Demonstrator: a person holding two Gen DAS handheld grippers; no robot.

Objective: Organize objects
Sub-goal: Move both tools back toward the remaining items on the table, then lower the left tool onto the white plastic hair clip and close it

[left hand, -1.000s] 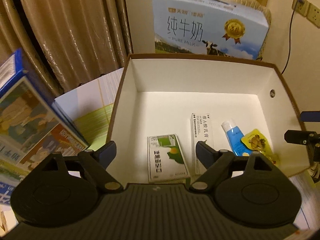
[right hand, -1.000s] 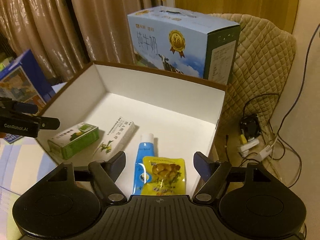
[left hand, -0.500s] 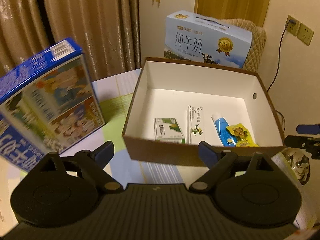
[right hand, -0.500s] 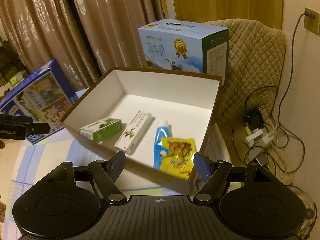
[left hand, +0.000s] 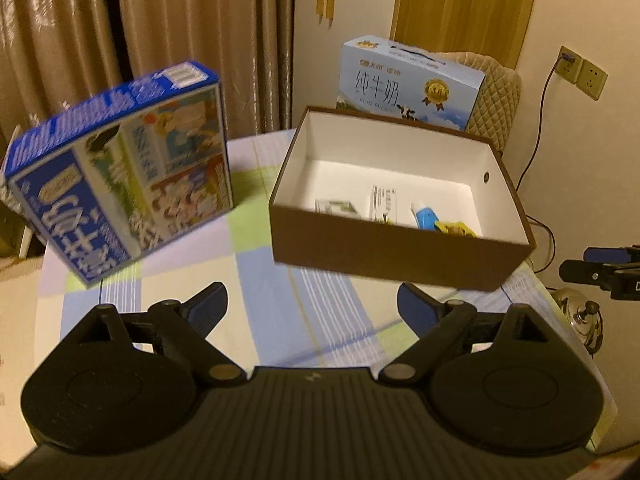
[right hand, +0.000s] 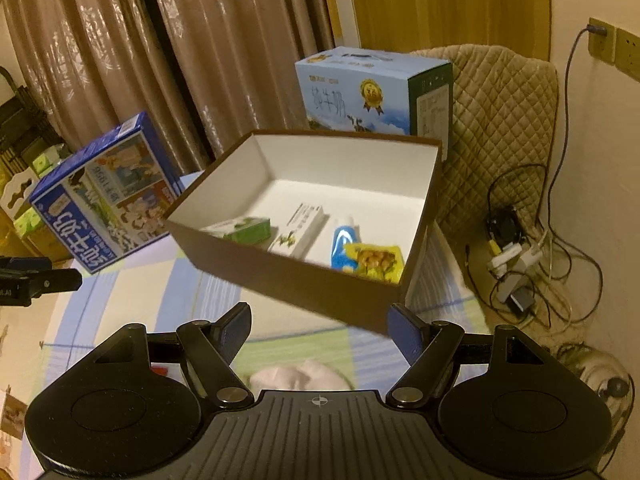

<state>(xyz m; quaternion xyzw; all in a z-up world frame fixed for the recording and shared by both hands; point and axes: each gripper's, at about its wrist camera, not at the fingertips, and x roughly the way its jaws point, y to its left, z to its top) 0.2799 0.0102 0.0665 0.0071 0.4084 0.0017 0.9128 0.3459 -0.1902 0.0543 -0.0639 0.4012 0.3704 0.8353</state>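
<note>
**Brown box holds sorted items on checked tablecloth**

Checked tablecloth under the left gripper, jaws apart and empty; brown box ahead holds a blue tube. Right view: right gripper spread, empty, near the box, yellow packet inside.

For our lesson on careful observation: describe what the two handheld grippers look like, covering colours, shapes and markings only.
Both match. The left gripper and right gripper each have a black ribbed body, two round black housings with triangular cut-outs, black linkage arms on silver pivots, and blue-padded fingers. A small white mark sits at each body's centre. No cables or sleeves show.
</note>
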